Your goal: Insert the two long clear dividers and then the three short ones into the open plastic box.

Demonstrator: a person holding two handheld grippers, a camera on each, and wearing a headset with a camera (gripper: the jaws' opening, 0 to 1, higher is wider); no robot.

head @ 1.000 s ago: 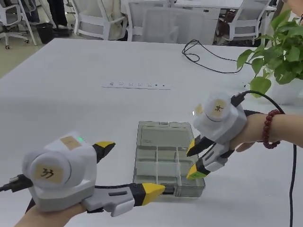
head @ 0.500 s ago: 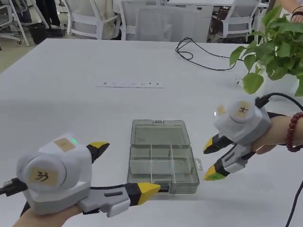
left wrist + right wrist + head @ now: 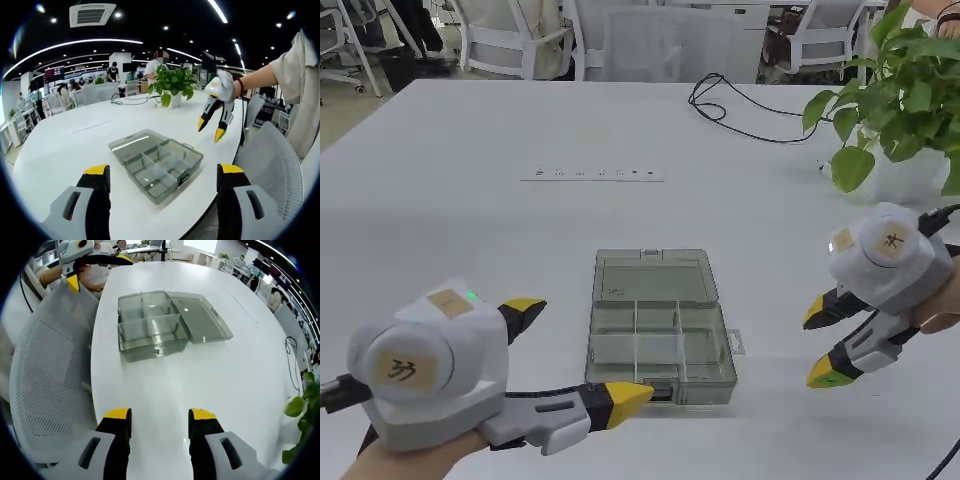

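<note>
Since the plastic box (image 3: 660,368) lies open on the white table (image 3: 470,230) right in front of me, I begin there. Its lid (image 3: 650,277) is folded flat on the far side. Clear dividers (image 3: 636,330) stand upright in the tray and cut it into a grid of small compartments. I can make out a run along the tray's length and crosswise pieces meeting it, but they are too transparent for me to count all five with any certainty. I see no loose divider on the table around the box.

My left gripper (image 3: 582,350) hovers at the near left of the box with its jaws spread wide and nothing between them. In the left gripper view the box lies ahead of the yellow tips, apart from them. My right gripper (image 3: 820,345) hangs well off to the right of the box, jaws parted and empty too.

Farther out, a potted plant (image 3: 900,90) stands at the right edge and a black cable (image 3: 740,100) loops across the far end of the table.

I judge that the inserting is done or very nearly so, and that this is the checking stage. The next move calls for a close look along each divider for one riding high or out of its slot. If I find one, I should bring a jaw tip down on its top edge and press gently, without flexing the thin plastic or sliding the box.
</note>
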